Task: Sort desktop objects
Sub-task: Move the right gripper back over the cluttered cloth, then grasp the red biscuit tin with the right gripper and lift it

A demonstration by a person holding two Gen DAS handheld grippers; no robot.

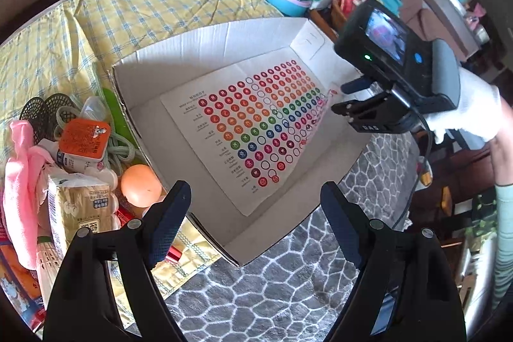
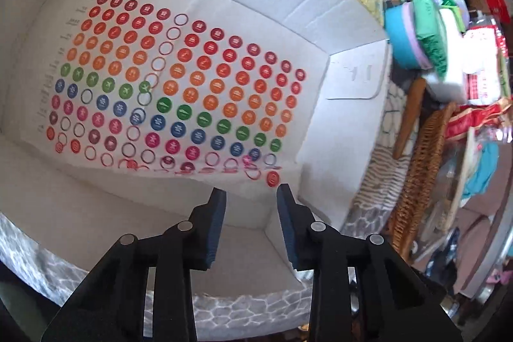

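A white cardboard box (image 1: 198,44) lies open on the table with a sheet of round coloured stickers (image 1: 256,124) flat on its floor. My left gripper (image 1: 255,197) hovers open over the box's near corner, nothing between its fingers. Left of the box is a pile: an orange-lidded pack (image 1: 84,138), an orange ball (image 1: 141,185), a tissue pack (image 1: 81,204), a pink cloth (image 1: 22,169), black mesh pieces (image 1: 48,111) and green cord (image 1: 118,149). My right gripper (image 1: 344,95), held in a white glove, hangs over the box's right side. In the right wrist view that gripper (image 2: 251,194) is open and empty just above the sticker sheet's (image 2: 192,79) upturned near edge.
A yellow checked cloth (image 1: 128,8) covers the table. A grey patterned rug (image 1: 272,294) lies below the box's overhanging corner. Behind the box stand a teal bowl (image 1: 285,2) and packets; a wicker basket (image 2: 420,169) is at the right. A sofa runs along the back.
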